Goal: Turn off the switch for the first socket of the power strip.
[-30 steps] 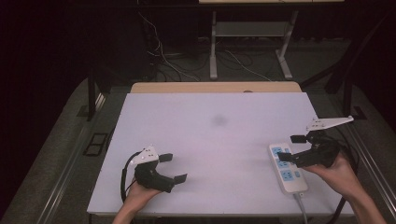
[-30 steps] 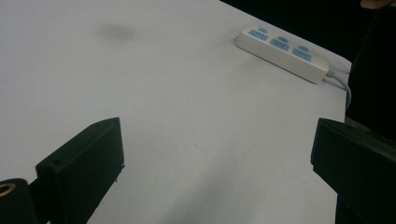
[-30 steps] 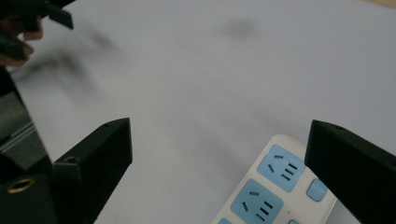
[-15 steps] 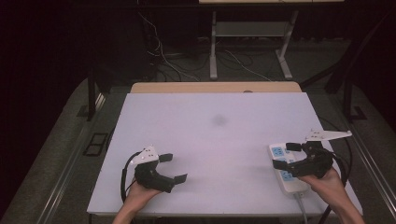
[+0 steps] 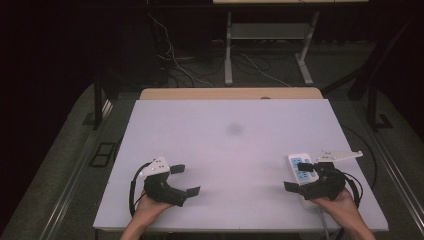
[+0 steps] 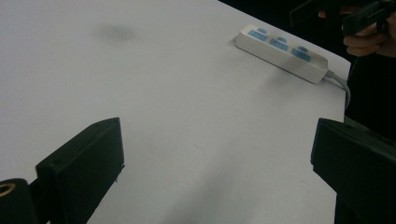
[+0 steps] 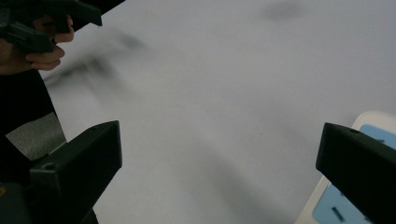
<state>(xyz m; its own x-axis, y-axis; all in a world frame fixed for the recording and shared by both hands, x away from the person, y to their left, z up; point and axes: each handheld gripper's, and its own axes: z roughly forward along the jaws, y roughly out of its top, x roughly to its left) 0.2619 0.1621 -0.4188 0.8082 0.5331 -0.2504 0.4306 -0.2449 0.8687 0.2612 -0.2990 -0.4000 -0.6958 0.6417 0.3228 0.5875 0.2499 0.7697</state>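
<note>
High view, left to right: white bench (image 5: 235,165) with a faint grey smudge (image 5: 234,129) near mid-top.
Left hand-held gripper (image 5: 181,180): jaws apart, nothing between them; resting low at near-left of bench, unmoved against the earlier frames.
Left hand (image 5: 146,204): under the gripper body, at the near bench edge.
Power strip (image 5: 299,169): white, blue sockets, lying flat near right edge of bench; cord running off toward the near side.
Right hand-held gripper (image 5: 300,176): jaws spread wide, having just opened further, clamped on nothing; far jaw over the strip's blue sockets, near jaw just left of the strip.
Change: right hand-held gripper lowered from above the strip's right side onto it.
Right gripper view: strip corner (image 7: 369,135) beside the right jaw, not yet between the jaws.
Meaning: probably an approach to grasp the strip; closing not begun.
</note>
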